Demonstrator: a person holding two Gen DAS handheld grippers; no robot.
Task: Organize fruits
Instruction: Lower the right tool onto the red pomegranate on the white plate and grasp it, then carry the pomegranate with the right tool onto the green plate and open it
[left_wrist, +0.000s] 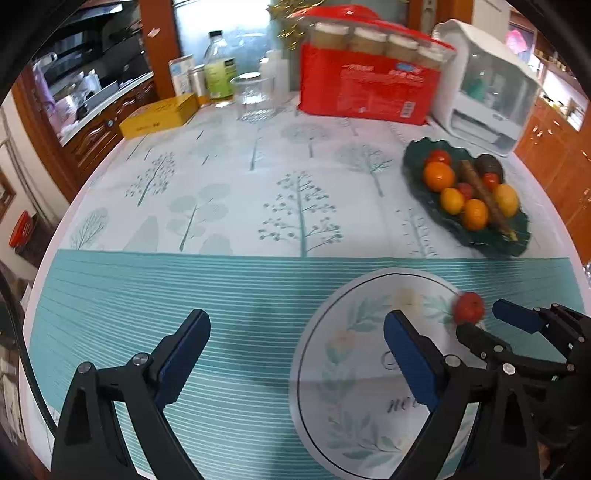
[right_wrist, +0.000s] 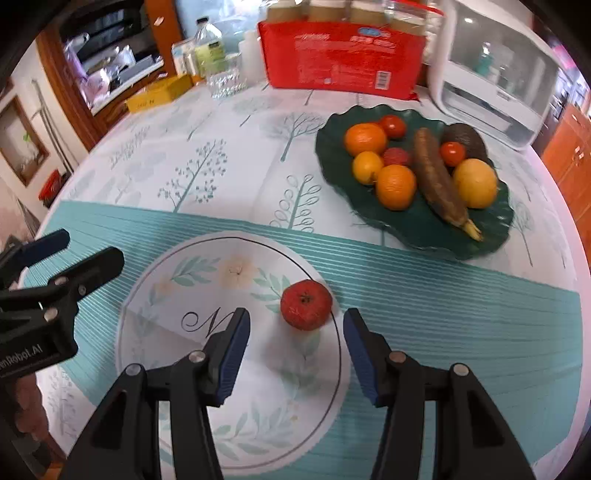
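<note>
Left to right in the right wrist view: the left gripper (right_wrist: 59, 247) pokes in at the left edge with its fingers apart and nothing between them. Bottom centre, the right gripper (right_wrist: 295, 325) has its jaws apart too, and the red fruit (right_wrist: 306, 304) sits just past its tips, lined up with the gap on the round white placemat (right_wrist: 177, 354). Probably resting there, though blur makes that hard to call. The right hand is clearly nearer. Upper right, the green plate (right_wrist: 424, 229) holds the rest
</note>
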